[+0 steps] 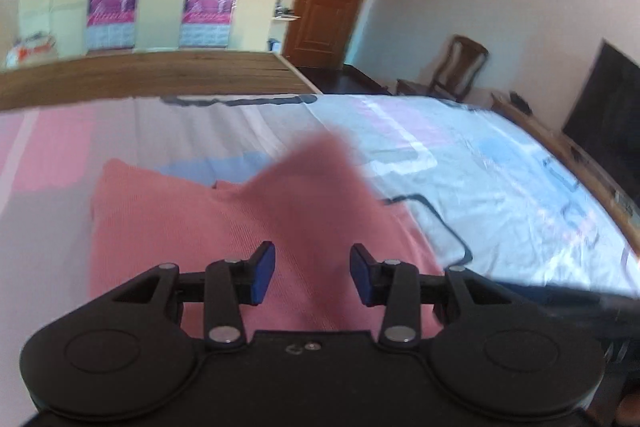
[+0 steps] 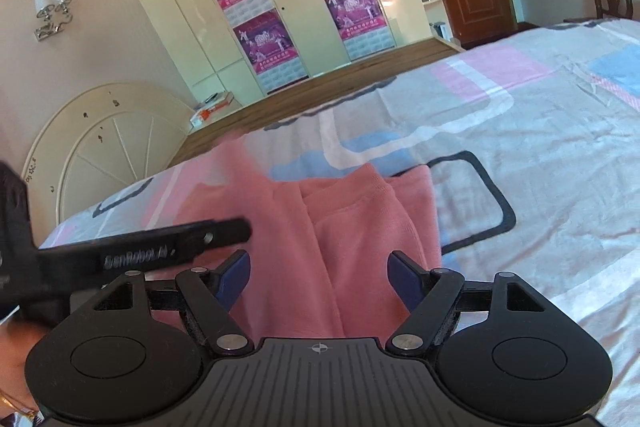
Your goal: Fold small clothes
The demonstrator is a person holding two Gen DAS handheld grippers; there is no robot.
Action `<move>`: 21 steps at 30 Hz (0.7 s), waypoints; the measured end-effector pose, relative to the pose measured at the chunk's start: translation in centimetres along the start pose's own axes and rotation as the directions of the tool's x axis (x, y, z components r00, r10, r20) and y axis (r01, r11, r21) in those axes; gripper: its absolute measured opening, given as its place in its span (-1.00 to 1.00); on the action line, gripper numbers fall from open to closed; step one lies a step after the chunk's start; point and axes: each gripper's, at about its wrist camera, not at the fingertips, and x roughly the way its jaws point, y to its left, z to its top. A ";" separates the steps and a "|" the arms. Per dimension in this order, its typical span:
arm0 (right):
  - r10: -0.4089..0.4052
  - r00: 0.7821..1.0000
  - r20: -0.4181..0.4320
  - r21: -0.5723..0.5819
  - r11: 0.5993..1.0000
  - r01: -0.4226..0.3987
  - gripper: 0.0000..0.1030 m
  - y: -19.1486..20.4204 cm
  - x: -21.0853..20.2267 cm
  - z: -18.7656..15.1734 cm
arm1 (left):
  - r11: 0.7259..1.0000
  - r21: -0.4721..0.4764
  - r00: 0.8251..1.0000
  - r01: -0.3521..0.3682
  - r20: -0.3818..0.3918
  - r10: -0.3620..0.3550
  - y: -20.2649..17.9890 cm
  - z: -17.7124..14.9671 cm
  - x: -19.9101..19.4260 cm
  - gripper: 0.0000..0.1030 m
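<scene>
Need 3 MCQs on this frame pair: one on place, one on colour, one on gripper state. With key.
1. Where does the pink knit garment lie?
A. on the patterned bedsheet
B. on the wooden chair
C. on the floor

2. What colour are the pads of the left gripper?
A. red
B. blue
C. white

3. How do the jaws of the right gripper stand?
A. shut on the garment
B. shut on nothing
C. open, garment between them ungripped

Answers: 1 A, the garment is spread on the sheet in both views. 2 B, both pads show blue. 3 C, a wide gap separates the fingers, with cloth lying under it.
</scene>
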 end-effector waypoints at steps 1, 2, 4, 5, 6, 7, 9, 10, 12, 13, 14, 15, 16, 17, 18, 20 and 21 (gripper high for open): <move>0.000 1.000 -0.009 -0.004 1.000 0.000 0.46 -0.1 0.2 0.0 | 1.000 -0.022 1.000 -0.013 0.012 0.013 0.4 -0.1 -0.3 -0.22; 0.003 1.000 -0.018 -0.009 1.000 -0.003 0.46 -0.2 0.4 -0.1 | 0.999 -0.032 0.999 -0.031 0.023 0.031 0.8 -0.2 -0.7 -0.18; 0.017 0.999 -0.042 -0.022 1.000 -0.018 0.46 -0.1 1.2 -0.3 | 0.997 -0.048 0.997 -0.066 0.036 0.068 1.9 -0.6 -1.5 -0.15; 0.018 0.998 -0.052 -0.033 0.999 -0.020 0.45 0.1 1.7 -0.4 | 0.995 -0.060 0.996 -0.082 0.039 0.084 2.6 -0.8 -2.0 -0.15; 0.017 0.998 -0.066 -0.040 0.999 -0.020 0.45 0.2 2.3 -0.5 | 0.993 -0.068 0.995 -0.094 0.040 0.096 3.3 -1.0 -2.4 -0.14; 0.018 0.997 -0.080 -0.037 0.999 -0.021 0.37 0.2 2.7 -0.6 | 0.991 -0.073 0.993 -0.108 0.042 0.111 4.0 -1.2 -3.0 -0.13; 0.015 0.994 -0.107 -0.024 1.000 -0.018 0.18 0.0 3.4 -1.1 | 0.987 -0.082 0.989 -0.141 0.042 0.145 5.3 -2.0 -4.3 -0.11; 0.011 0.993 -0.117 -0.014 1.000 -0.013 0.18 -0.2 3.6 -1.3 | 0.984 -0.087 0.987 -0.153 0.039 0.157 5.8 -2.2 -4.8 -0.11; 0.029 0.989 -0.145 0.017 0.999 -0.027 0.14 -0.5 3.7 -1.8 | 0.979 -0.107 0.984 -0.173 0.032 0.178 6.9 -2.9 -5.5 -0.11; 0.044 0.987 -0.153 0.022 0.999 -0.041 0.00 -0.5 3.7 -1.9 | 0.977 -0.120 0.983 -0.176 0.025 0.180 7.4 -3.2 -5.8 -0.11; 0.057 0.985 -0.163 0.021 0.998 -0.054 -0.07 -0.3 3.7 -1.9 | 0.975 -0.135 0.983 -0.178 0.014 0.181 7.9 -3.6 -5.9 -0.10; 0.085 0.981 -0.173 0.032 0.996 -0.081 -0.20 -0.2 3.6 -1.9 | 0.973 -0.146 0.983 -0.180 0.010 0.183 8.2 -3.9 -6.0 -0.09; 0.114 0.977 -0.178 0.043 0.993 -0.108 -0.32 -0.1 3.5 -1.8 | 0.970 -0.158 0.983 -0.182 0.009 0.186 8.4 -4.1 -6.1 -0.08; 0.128 0.976 -0.179 0.036 0.992 -0.124 -0.33 0.2 3.3 -1.7 | 0.969 -0.168 0.983 -0.180 0.010 0.184 8.6 -4.4 -6.2 -0.06; 0.135 0.975 -0.178 0.019 0.991 -0.133 -0.33 0.5 3.1 -1.7 | 0.969 -0.174 0.983 -0.178 0.010 0.182 8.8 -4.5 -6.4 -0.05; 0.126 0.975 -0.182 0.005 0.992 -0.127 -0.33 0.8 3.3 -1.7 | 0.967 -0.179 0.983 -0.180 0.011 0.185 8.9 -4.5 -6.4 -0.02; 0.113 0.978 -0.177 0.002 0.993 -0.114 -0.32 0.7 3.5 -1.7 | 0.967 -0.180 0.983 -0.180 0.011 0.185 8.9 -4.5 -6.4 -0.01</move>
